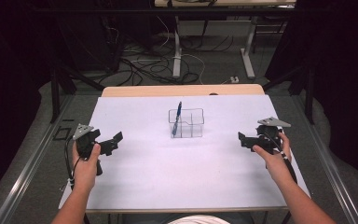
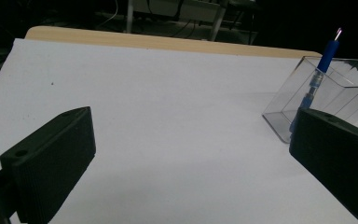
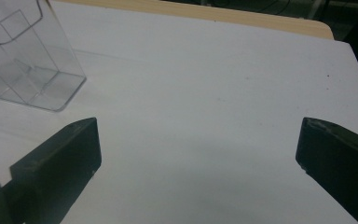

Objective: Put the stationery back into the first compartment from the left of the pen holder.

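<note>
Blue pen (image 1: 178,113) stands tilted in a back compartment of the clear organiser (image 1: 186,123), mid bench (image 1: 168,177). Left claw (image 1: 113,142) & right claw (image 1: 243,139) sit well off to either side, both w/ jaws wide apart, nothing between. Risk imo: organiser is light, so a claw nudging its wall could slide or tip it, pen incl.

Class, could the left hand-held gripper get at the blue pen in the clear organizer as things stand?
Probably yes: the left hand-held gripper is open, with bare white table between it and the blue pen, which sticks up out of the clear organizer.
</note>
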Demonstrator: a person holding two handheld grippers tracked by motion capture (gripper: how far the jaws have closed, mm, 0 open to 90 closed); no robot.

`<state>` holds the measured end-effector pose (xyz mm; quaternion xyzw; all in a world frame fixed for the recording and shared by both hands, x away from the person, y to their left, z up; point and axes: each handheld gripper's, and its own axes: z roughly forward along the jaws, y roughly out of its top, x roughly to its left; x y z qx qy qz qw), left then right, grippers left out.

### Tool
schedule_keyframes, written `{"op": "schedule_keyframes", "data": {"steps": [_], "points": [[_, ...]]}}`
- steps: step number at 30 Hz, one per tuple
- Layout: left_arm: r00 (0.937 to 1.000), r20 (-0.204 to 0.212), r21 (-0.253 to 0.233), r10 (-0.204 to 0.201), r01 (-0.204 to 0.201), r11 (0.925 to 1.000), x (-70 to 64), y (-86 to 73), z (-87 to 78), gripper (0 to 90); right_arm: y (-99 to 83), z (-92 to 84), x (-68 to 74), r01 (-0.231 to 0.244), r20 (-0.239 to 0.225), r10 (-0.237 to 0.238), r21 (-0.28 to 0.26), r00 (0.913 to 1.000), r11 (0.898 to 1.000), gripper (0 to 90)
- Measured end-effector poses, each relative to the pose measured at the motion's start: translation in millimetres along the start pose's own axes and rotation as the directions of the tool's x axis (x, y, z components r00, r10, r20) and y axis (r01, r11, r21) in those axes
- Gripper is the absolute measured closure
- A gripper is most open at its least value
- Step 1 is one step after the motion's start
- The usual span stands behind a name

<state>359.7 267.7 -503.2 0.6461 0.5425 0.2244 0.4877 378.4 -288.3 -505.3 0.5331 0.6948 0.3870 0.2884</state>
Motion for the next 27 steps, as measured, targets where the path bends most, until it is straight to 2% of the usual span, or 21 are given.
{"op": "schedule_keyframes", "data": {"steps": [5, 8, 12, 17, 19, 24, 27], "points": [[0.9997, -0.024, 0.015, -0.002, 0.002, 0.9999, 3.3, -6.1, 4.0, 0.1, -7.0, 3.7, -3.8, -0.015, 0.008, 0.014, 0.032, 0.9999, 0.999, 0.0], [0.9991, -0.039, 0.041, 0.017, -0.015, 0.9990, 4.7, -9.2, 6.6, 0.1, -10.5, 6.3, -4.8, 0.003, 0.020, -0.004, 0.046, 0.9998, 0.999, 0.0], [0.9980, -0.054, 0.058, 0.031, -0.028, 0.9979, 6.9, -12.9, 10.0, 0.1, -13.4, 8.0, -6.5, -0.007, 0.025, 0.006, 0.052, 0.9997, 0.999, 0.0], [0.9967, -0.079, 0.067, 0.016, -0.011, 0.9977, 10.6, -15.5, 12.3, 0.1, -18.0, 10.1, -9.0, -0.022, 0.036, 0.019, 0.068, 0.9992, 0.997, 0.0], [0.9965, -0.084, 0.073, -0.007, 0.013, 0.9972, 11.4, -17.1, 13.2, 0.1, -19.8, 11.7, -9.8, -0.033, 0.044, 0.030, 0.084, 0.9986, 0.996, 0.0], [0.9959, -0.090, 0.092, 0.007, 0.001, 0.9958, 13.4, -18.7, 14.4, 0.1, -21.5, 14.1, -10.3, -0.038, 0.065, 0.031, 0.105, 0.9974, 0.994, 0.0], [0.9954, -0.096, 0.098, 0.001, 0.008, 0.9952, 13.6, -19.0, 14.6, 0.1, -22.3, 15.3, -12.3, -0.037, 0.064, 0.030, 0.114, 0.9975, 0.993, 0.0]]}}
